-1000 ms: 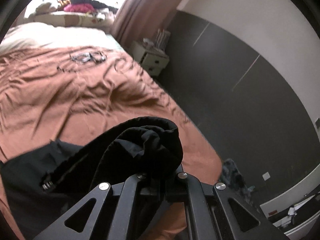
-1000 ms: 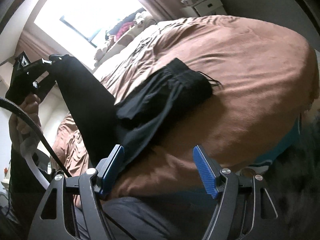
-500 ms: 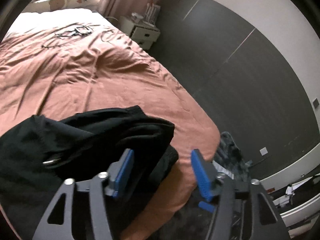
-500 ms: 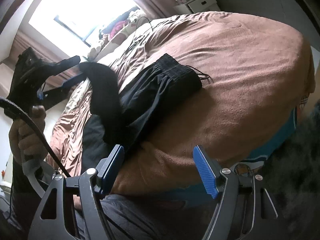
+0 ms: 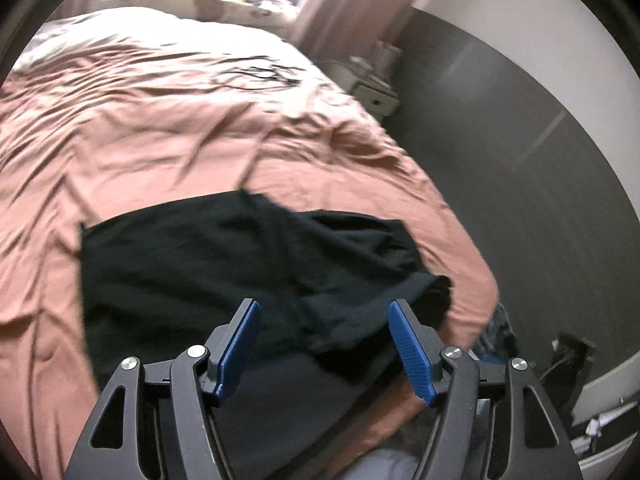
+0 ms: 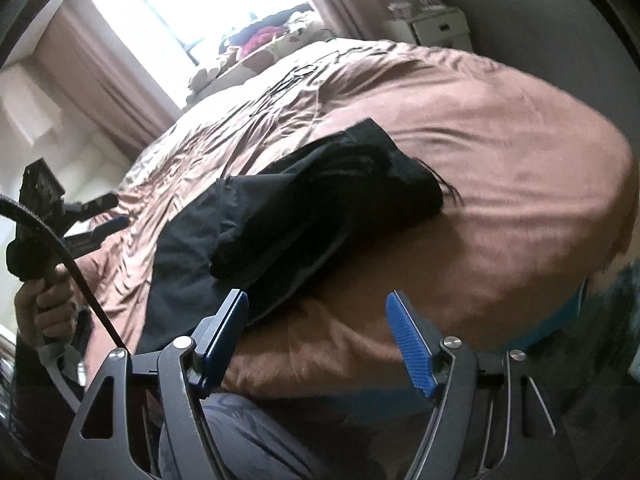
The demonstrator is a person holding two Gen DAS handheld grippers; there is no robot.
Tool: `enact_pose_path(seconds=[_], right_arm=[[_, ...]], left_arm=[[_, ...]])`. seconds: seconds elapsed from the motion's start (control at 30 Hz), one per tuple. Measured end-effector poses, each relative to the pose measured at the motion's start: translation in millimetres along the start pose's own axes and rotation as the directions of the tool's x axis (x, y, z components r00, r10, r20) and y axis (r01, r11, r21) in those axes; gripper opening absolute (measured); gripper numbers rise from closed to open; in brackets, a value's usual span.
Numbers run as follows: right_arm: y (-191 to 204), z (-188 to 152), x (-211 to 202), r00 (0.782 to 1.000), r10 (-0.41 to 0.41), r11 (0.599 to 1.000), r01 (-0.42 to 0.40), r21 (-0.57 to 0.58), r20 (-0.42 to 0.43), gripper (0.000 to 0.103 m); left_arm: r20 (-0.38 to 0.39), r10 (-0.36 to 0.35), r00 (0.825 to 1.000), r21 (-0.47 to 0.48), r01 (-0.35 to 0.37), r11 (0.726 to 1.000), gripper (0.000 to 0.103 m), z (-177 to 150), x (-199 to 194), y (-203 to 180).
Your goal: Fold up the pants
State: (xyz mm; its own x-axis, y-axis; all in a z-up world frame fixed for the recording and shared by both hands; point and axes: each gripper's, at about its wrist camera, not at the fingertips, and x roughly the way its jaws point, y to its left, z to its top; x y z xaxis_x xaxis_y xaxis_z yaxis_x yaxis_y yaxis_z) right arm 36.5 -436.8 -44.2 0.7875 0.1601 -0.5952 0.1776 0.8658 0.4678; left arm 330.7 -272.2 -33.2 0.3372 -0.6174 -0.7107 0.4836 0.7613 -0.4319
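Change: black fabric pants [image 5: 248,264] that I was lifting with my left gripper [image 5: 324,336] are now lying released and folded over.
Pants: resting on the rumpled brown bedspread [image 5: 160,132], near its foot edge.
Left gripper: I am holding it wide, blue pads empty, above the pants.
Right gripper [image 6: 316,328]: I am keeping it wide, gripping nothing.

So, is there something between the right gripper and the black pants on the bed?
Nothing visible. The right gripper is open and empty, and only bare brown bedspread lies between its fingers and the black pants. The left gripper is off to the side.
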Motion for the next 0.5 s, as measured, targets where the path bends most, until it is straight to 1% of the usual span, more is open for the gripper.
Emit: enact_pose_path(seconds=[0.1,0.23,0.37,0.43,0.5], right_arm=[[12.9,10.5,6.1,1.0,-0.027,0.997,0.027,-0.069,-0.006,0.07],[33.2,23.9,19.3,0.997,-0.073,0.982,0.067,-0.178,-0.023,0.07],[61.9,33.8,36.4,0.99,-0.137,0.946,0.119,-0.3,-0.041,0.07],[77.9,36.3,45.5,0.985,-0.165,0.925,0.139,-0.353,-0.045,0.07],[91.0,36.5,53.1,0.985,-0.168,0.907,0.135,-0.398,-0.048,0.07]], left_arm=[[0.021,0.028,0.999,-0.045,-0.027,0.999,0.069,-11.4,-11.7,31.0],[0.047,0.056,0.997,-0.108,-0.05,0.993,0.069,-27.2,-17.3,66.6],[0.063,0.062,0.996,-0.176,-0.05,0.983,0.069,-43.8,-16.2,98.7],[0.055,0.077,0.995,-0.194,-0.065,0.979,0.069,-50.2,-13.6,108.8],[0.046,0.086,0.995,-0.195,-0.076,0.978,0.069,-51.5,-10.9,116.0]])
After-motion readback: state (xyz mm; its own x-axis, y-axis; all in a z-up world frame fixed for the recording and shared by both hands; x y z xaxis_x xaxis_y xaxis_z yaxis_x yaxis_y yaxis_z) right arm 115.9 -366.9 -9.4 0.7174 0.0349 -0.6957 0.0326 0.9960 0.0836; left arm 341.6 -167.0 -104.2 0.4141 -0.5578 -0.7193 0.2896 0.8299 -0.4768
